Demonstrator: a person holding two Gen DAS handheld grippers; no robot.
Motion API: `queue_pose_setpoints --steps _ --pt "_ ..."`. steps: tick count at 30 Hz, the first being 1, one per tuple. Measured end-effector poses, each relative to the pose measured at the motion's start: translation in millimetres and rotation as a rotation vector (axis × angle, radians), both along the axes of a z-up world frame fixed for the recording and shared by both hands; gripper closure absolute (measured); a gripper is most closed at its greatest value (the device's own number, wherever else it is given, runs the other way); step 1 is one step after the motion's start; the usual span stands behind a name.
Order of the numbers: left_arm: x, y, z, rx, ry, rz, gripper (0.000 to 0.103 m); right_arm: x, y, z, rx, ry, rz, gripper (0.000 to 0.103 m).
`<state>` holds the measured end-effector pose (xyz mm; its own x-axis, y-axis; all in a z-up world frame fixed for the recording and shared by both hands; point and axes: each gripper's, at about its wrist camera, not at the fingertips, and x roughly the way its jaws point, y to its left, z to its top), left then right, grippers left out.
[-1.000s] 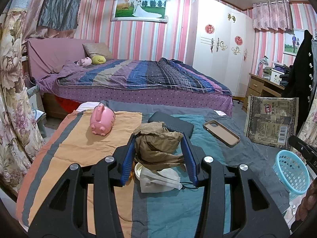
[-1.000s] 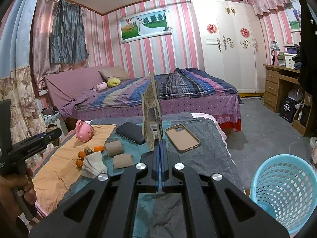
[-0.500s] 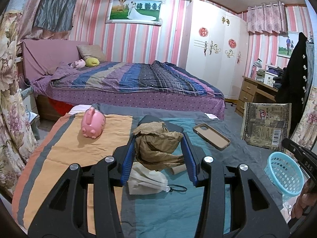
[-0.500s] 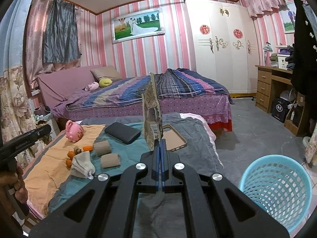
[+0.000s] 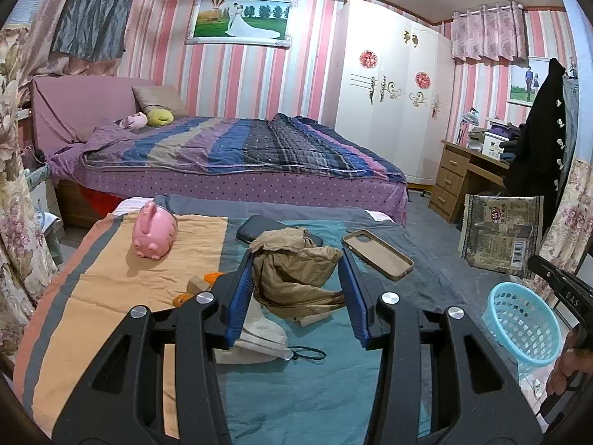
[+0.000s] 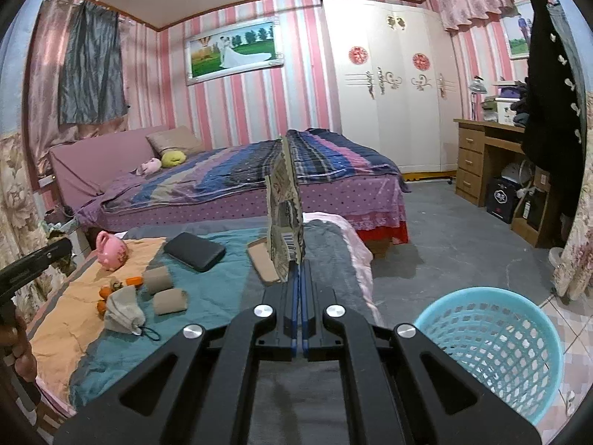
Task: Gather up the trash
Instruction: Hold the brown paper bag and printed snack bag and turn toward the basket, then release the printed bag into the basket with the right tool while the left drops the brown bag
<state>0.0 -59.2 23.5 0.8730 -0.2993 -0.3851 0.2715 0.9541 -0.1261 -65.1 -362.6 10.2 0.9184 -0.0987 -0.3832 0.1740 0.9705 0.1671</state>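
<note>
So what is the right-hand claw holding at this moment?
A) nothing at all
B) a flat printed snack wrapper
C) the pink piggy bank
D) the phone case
B: the right claw is shut on the flat printed snack wrapper, which stands edge-on above its tips, near the blue basket; the left-hand view shows the same wrapper held in the air.
</note>
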Motion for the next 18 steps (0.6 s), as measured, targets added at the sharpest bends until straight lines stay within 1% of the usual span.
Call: queue_pose_setpoints --steps 5,13,18 --pt "0 -6 -1 0.0 -0.003 -0.013 0.059 -3 -15 -2 0.012 0.007 -0.021 0.102" --pt "3 -19 -3 -0.002 0.001 -0.037 0.059 -9 -32 -4 0.006 0.016 -0.055 0.102" --pt "5 -31 -7 0.003 0.005 -0.05 0.059 -12 -44 -6 0.025 0.021 -0.072 0.102"
